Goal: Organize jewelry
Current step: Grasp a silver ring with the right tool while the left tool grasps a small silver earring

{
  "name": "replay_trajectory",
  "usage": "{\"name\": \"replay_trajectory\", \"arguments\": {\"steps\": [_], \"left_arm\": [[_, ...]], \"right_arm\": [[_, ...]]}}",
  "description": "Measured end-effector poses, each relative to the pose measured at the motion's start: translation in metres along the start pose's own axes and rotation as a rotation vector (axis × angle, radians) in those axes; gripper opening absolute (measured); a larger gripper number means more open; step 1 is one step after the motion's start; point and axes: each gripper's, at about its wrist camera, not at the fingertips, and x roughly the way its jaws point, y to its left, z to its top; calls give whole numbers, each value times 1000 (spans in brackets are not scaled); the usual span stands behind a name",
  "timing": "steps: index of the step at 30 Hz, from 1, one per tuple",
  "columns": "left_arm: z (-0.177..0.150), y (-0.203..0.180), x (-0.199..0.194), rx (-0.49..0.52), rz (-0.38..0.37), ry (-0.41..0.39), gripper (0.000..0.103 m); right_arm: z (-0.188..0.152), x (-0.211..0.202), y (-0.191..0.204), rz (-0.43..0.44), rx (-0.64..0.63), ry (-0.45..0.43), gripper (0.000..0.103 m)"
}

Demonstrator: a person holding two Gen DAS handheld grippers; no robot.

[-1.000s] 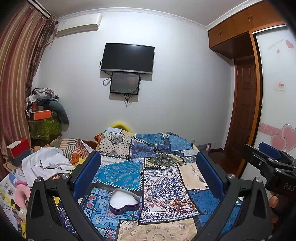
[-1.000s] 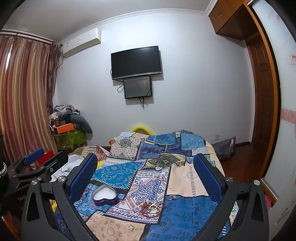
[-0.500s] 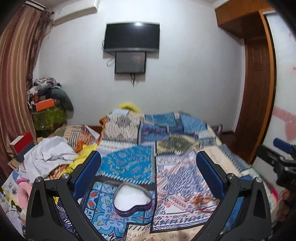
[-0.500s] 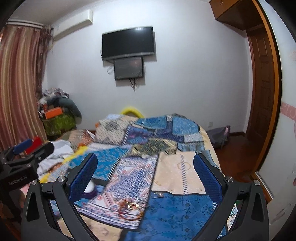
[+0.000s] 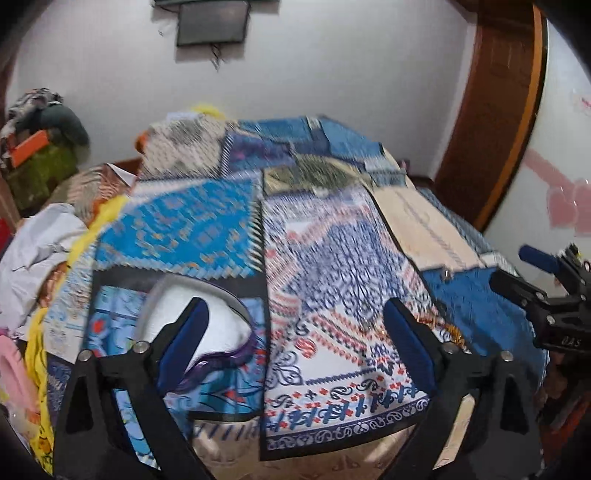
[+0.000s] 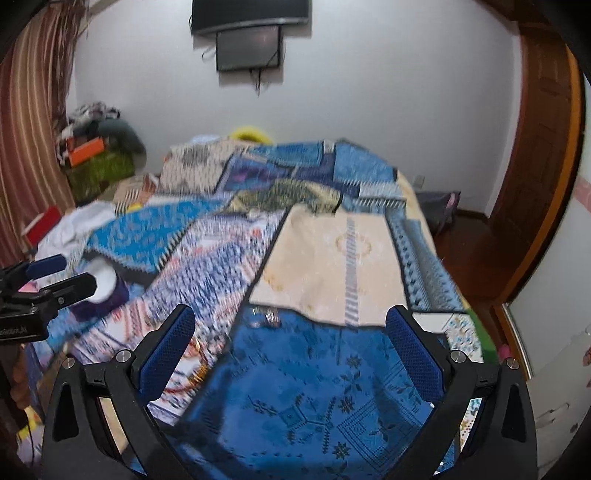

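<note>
A purple heart-shaped box with a white lining lies open on the patterned bedspread; it also shows in the right wrist view. My left gripper is open and empty, its left finger over the box. A beaded gold and red bracelet lies right of the left gripper's right finger; it also shows in the right wrist view. Small silver pieces lie on the blue cloth ahead of my right gripper, which is open and empty. The frames are blurred.
White clothes and clutter lie left of the bed. A wooden door and a wardrobe stand on the right. A television hangs on the far wall. The bed's right edge drops to the floor.
Both grippers have tilted down and moved closer to the bed. The box and the jewelry now appear larger and nearer. Both grippers stay open.
</note>
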Motion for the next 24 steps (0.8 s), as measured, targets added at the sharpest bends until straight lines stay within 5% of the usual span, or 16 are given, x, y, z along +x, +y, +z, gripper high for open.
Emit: {"name": "replay_trajectory", "arguments": {"steps": [2,7,10,17,24], "left_arm": [[-2,-4,12,11,-22,29,84],[-6,-13,28,39,-75,73,63],[-9,-18,34,55,-114,103,49],[-12,-24,41,85,-145,113,38],[-13,-29,47,93,-180,121,10]], "right_arm": [[-2,7,-2,14,-10,21,97],[3,28,-9,64,5,68,69],[6,37,-10,95,2,79,60],[7,52,-3,159,-10,117,42],[4,65,0,194,-5,160,28]]}}
